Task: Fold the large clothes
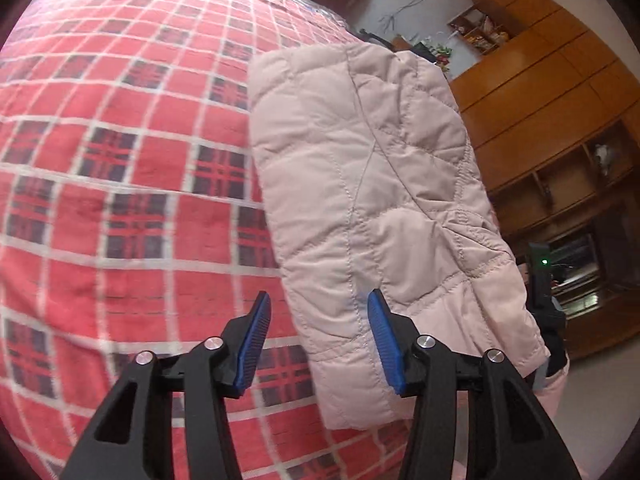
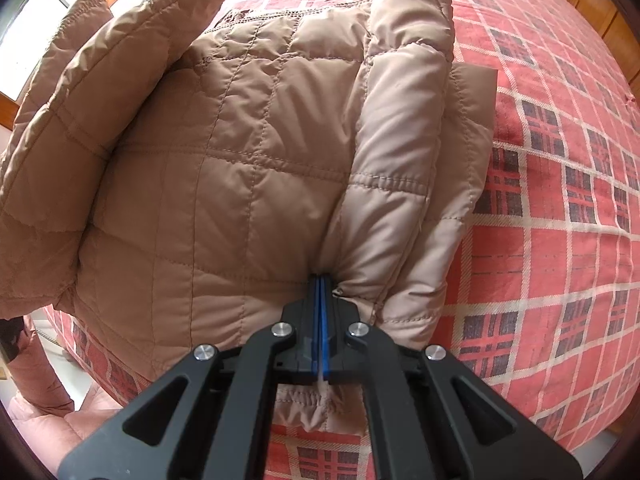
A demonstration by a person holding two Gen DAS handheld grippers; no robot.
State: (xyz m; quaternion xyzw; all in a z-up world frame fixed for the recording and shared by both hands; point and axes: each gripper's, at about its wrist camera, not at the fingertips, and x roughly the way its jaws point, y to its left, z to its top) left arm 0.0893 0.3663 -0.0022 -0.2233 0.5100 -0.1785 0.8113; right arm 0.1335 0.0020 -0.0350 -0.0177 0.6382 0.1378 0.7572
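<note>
While the beige quilted padded jacket [image 2: 224, 168] is lying partly folded on the red plaid bedspread [image 2: 560, 200], the right gripper [image 2: 321, 284] is pinching the jacket's near edge between closed fingers; the left gripper [image 1: 318, 316] is hovering over the same jacket with fingers spread, gripping nothing

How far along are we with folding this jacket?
Done: a sleeve lies folded over the quilted jacket on the plaid bedspread. In hand: right hand-held gripper pinches jacket fabric; left hand-held gripper is open. Left: the other sleeve remains unfolded.
</note>
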